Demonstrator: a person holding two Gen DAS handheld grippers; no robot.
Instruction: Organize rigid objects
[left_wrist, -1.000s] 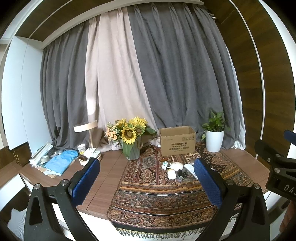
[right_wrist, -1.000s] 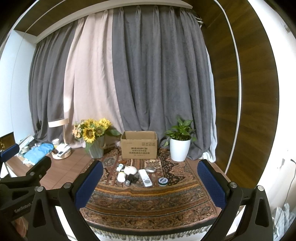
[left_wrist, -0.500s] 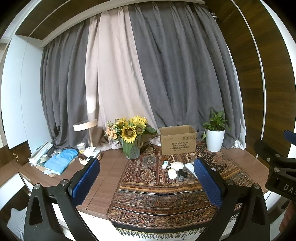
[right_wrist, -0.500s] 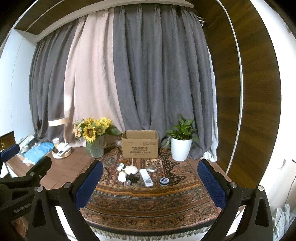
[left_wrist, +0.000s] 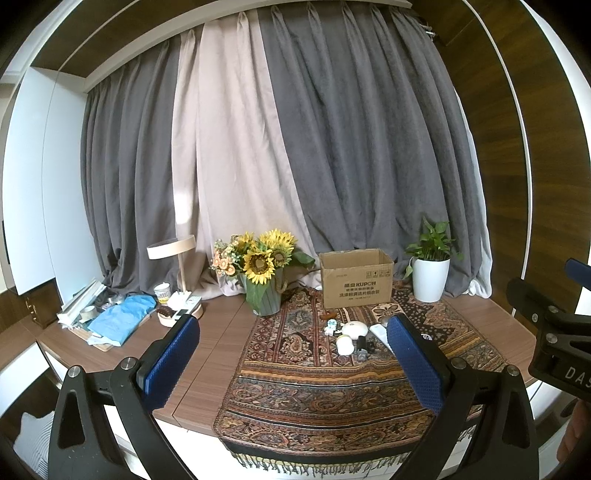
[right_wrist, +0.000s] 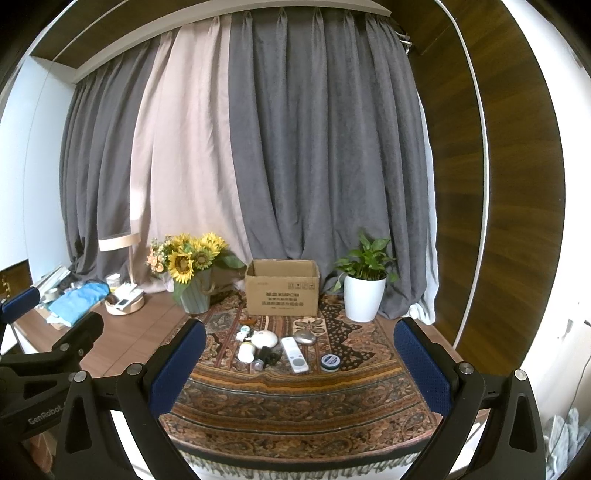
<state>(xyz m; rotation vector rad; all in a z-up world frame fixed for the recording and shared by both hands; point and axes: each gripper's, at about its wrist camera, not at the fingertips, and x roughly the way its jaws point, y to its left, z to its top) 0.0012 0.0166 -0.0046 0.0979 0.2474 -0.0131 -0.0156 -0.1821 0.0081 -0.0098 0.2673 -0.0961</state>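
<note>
Several small rigid objects lie on the patterned rug (right_wrist: 295, 402): a white remote (right_wrist: 294, 353), a silver oval case (right_wrist: 305, 336), a round blue tin (right_wrist: 330, 362), a white dome (right_wrist: 264, 338), a small white jar (right_wrist: 245, 351), a little figurine (right_wrist: 242, 334) and dark small items (right_wrist: 267, 357). An open cardboard box (right_wrist: 282, 293) stands behind them. The cluster also shows in the left wrist view (left_wrist: 351, 338), with the box (left_wrist: 356, 282). My left gripper (left_wrist: 291, 365) and right gripper (right_wrist: 299, 369) are both open and empty, held well in front of the table.
A sunflower vase (right_wrist: 194, 284) stands left of the box, a potted plant (right_wrist: 364, 291) to its right. A lamp (left_wrist: 177, 266), a wooden tray (right_wrist: 123, 304), blue cloth (left_wrist: 122, 319) and clutter sit at the table's left end. Curtains hang behind.
Both views have drifted very slightly; the objects sit a touch lower in the right wrist view. Nothing on the table has moved and both grippers stay open.
</note>
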